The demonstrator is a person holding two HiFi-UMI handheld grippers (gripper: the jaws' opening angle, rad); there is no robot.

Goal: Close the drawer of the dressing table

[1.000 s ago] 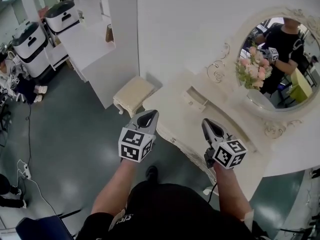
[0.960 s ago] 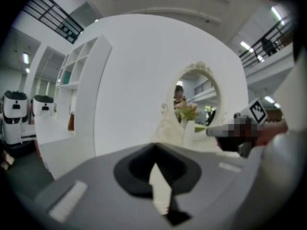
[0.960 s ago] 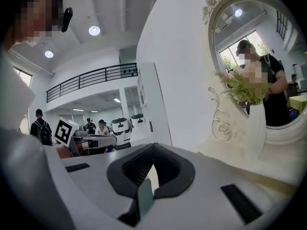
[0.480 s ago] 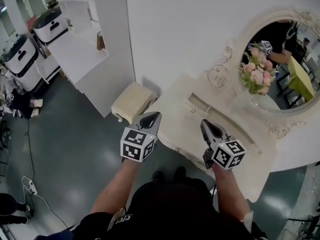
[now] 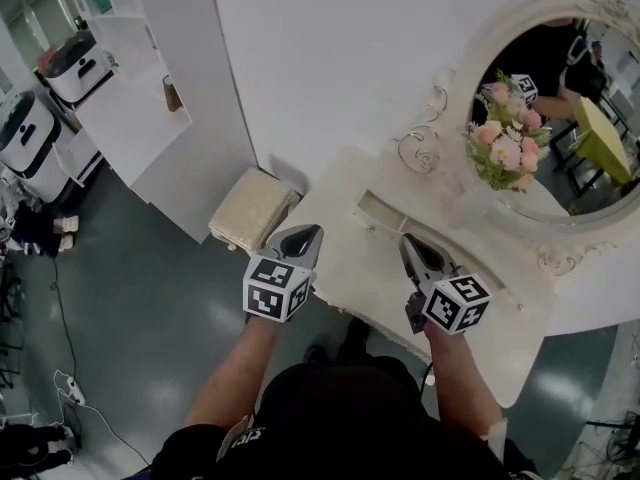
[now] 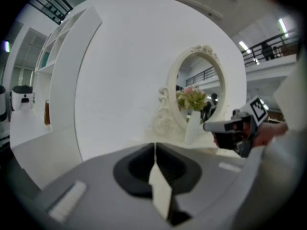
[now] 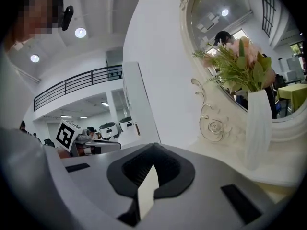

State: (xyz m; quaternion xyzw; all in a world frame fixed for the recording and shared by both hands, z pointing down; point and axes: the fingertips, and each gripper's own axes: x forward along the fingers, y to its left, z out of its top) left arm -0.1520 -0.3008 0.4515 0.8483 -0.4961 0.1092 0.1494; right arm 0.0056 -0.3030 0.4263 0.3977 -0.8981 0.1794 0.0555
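The cream dressing table (image 5: 330, 258) stands against the white wall under an oval mirror (image 5: 570, 168). At the back of its top, a small drawer (image 5: 376, 211) in the low riser seems to stick out a little. My left gripper (image 5: 304, 232) hovers over the table's front left edge, jaws shut and empty. My right gripper (image 5: 410, 244) hangs over the middle of the tabletop, also shut with nothing in it. In the left gripper view my left gripper (image 6: 154, 145) points at the mirror, with the right gripper (image 6: 235, 127) beside it. The right gripper (image 7: 153, 145) faces the carved mirror frame.
A white vase (image 7: 259, 128) of pink flowers (image 5: 503, 144) stands on the tabletop by the mirror. A cushioned stool (image 5: 250, 208) sits left of the table, next to a white shelf unit (image 5: 140, 118). White machines (image 5: 25, 133) stand far left on the dark floor.
Both grippers and the head have moved forward towards the dressing table, so they now hang over its top. Their jaws have stayed shut.
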